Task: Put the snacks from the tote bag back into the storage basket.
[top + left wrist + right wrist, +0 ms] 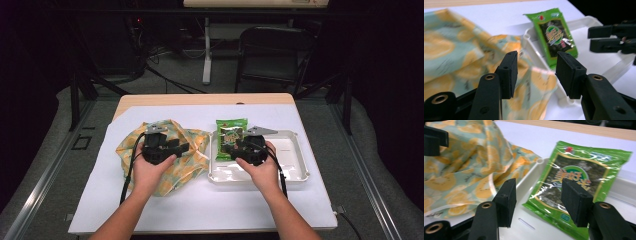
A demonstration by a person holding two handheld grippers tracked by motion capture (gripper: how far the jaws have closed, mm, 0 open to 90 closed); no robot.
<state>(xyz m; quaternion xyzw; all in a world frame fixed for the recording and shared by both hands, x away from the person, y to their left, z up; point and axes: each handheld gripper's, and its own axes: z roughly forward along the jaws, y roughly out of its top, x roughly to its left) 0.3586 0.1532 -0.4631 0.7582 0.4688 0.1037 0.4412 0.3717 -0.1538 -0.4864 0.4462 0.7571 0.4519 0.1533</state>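
While both grippers hang with jaws spread and empty, the right gripper (239, 146) faces the green seaweed packet (230, 138) at the white tray's (295, 165) ten o'clock corner, left gripper (176, 148) over the lemon-print cloth (187, 167), so approach looks underway; closing comes next.

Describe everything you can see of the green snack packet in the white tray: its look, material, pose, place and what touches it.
The green glossy plastic snack packet is a flat rectangular pouch with a dark middle panel, a round printed logo and a small red mark near its top. It looks sealed and shiny. It lies tilted in the white plastic tray, its top end propped over the tray's far rim. The right gripper stands open before it, not touching. The yellow-and-teal fruit-print cloth lies beside the tray.
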